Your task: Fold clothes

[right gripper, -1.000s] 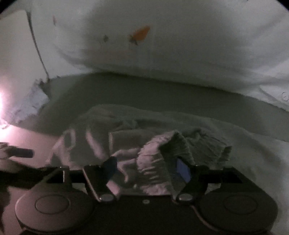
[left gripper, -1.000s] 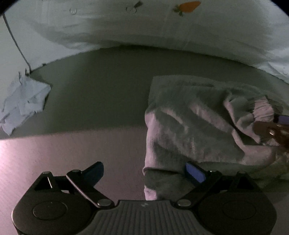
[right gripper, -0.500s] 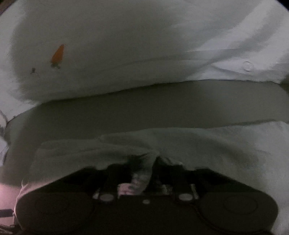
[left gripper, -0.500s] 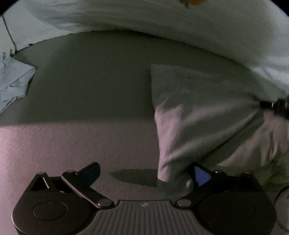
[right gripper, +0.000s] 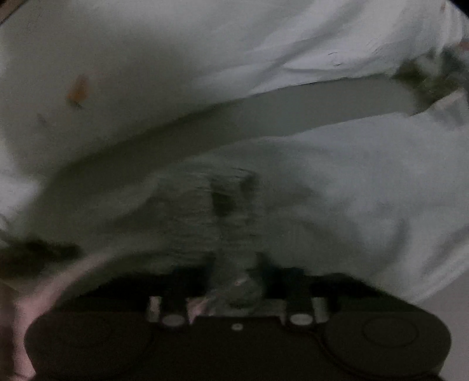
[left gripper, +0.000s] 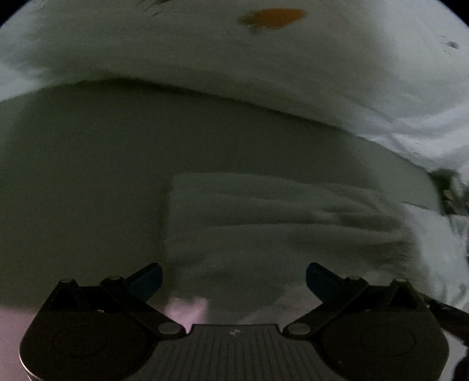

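Left wrist view: the left gripper (left gripper: 233,277) fills the bottom of the frame, its two blue-tipped fingers (left gripper: 148,280) spread wide apart with nothing clamped between them. The pale garment (left gripper: 272,222) lies across the centre and right of the frame in soft horizontal folds on the grey surface (left gripper: 82,181); its near edge reaches down into the gap between the fingers, but neither finger presses on it. Above, across the top of the frame, sits a white bedding bulk (left gripper: 205,55) bearing an orange carrot print (left gripper: 272,17). At the right edge a dark, blurred object shows; it is too smeared to identify.

Right wrist view: the picture is heavily motion-blurred. The right gripper (right gripper: 234,293) occupies the bottom centre, its jaws drawn close together on a bunched, ribbed part of the garment (right gripper: 205,211), which rises from the jaws toward the middle of the frame. More of the pale fabric spreads to the right of centre. A band of the grey surface (right gripper: 307,108) runs diagonally from lower left to upper right, and the white bedding (right gripper: 176,52) with the orange print (right gripper: 77,91) fills the upper left. A dark mottled patch at the upper right corner cannot be made out.
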Demonstrator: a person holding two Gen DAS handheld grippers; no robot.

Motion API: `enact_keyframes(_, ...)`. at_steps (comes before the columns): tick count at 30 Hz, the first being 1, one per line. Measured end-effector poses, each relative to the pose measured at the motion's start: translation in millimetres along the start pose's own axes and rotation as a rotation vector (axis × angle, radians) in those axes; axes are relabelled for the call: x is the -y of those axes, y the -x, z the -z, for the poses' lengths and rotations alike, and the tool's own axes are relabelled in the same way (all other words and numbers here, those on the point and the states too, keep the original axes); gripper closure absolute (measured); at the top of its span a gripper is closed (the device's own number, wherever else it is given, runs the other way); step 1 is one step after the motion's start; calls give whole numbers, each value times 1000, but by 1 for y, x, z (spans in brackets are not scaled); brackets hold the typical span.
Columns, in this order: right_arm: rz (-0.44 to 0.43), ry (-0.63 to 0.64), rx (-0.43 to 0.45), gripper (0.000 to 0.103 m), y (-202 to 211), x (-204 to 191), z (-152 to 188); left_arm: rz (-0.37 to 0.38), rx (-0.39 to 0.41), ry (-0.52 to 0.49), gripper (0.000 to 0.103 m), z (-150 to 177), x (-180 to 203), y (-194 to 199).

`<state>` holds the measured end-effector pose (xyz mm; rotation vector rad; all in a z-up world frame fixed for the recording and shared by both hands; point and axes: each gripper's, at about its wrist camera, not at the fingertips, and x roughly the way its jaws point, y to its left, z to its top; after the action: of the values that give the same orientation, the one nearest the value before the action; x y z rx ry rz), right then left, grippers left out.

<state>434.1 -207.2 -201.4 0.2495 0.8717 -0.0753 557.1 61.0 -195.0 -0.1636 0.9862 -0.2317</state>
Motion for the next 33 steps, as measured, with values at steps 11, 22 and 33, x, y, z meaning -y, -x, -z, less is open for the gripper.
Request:
enact_keyframes(11,78,-136,37,52,27,56,2,136,4,-202,0,23,75,0)
enact_keyframes(22,105,-70,62,47,48,65,22,141,-97,-377,0,47,136,-38)
enact_keyframes(33,25,484,183,19,66,-66,49,-25,17,-72,0,57,-10,55)
